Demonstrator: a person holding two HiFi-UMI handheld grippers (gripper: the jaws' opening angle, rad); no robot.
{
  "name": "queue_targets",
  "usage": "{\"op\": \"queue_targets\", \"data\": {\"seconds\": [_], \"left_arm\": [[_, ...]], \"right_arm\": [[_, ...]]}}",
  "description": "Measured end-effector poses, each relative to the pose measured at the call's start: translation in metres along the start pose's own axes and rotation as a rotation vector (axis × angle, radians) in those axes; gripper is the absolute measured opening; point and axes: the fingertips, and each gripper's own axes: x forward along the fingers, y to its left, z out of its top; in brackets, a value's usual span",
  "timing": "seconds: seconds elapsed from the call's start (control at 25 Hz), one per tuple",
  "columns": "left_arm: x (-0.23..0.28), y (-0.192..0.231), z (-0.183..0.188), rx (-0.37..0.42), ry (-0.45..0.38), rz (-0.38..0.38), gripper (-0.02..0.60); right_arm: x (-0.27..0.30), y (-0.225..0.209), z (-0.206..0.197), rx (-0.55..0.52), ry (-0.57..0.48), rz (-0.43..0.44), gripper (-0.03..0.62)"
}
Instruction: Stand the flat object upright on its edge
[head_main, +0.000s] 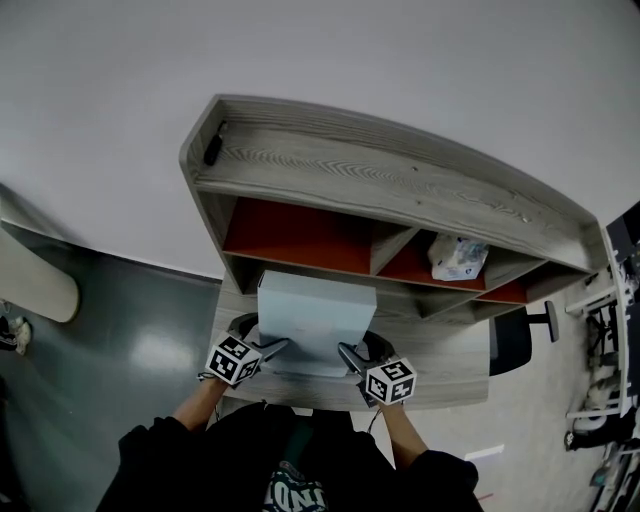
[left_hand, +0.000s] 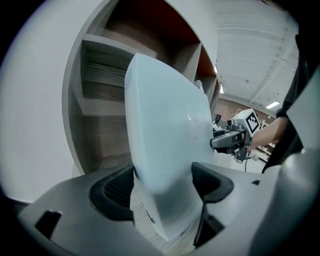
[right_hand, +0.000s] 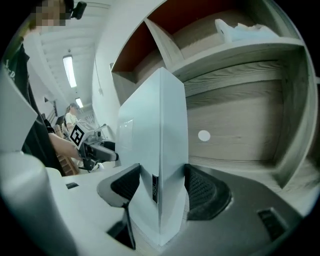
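1. The pale blue-white flat rectangular box (head_main: 316, 318) is up on its lower edge on the grey wood-grain desk (head_main: 445, 368). It stands just in front of the grey wooden shelf unit with red back panels (head_main: 400, 190).
2. The left gripper (left_hand: 162, 186) pinches the box's left side, one dark pad against each broad face.
3. The right gripper (right_hand: 157, 186) clamps the opposite side the same way, its ribbed pads pressed to both faces.
4. The step in hand looks like the final steadying: the box seems nearly vertical, its bottom corner apparently touching the desk.
5. The next move calls for squaring it fully upright. Then the jaws should open gently, one side at a time, because the narrow edge could let it topple.
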Motion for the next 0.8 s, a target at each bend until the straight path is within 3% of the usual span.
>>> {"op": "queue_targets", "data": {"seconds": [0.4,0.8], "left_arm": [[-0.016,-0.019,0.0,0.107,-0.025,-0.009,0.337],[-0.02,-0.017,-0.001,0.229,0.011,-0.053,0.365]], "right_arm": [[-0.014,0.003,-0.012,-0.155,0.045,-0.024,0.264],[-0.017,0.013,-0.018,-0.176,0.036,-0.03,0.264]]}}
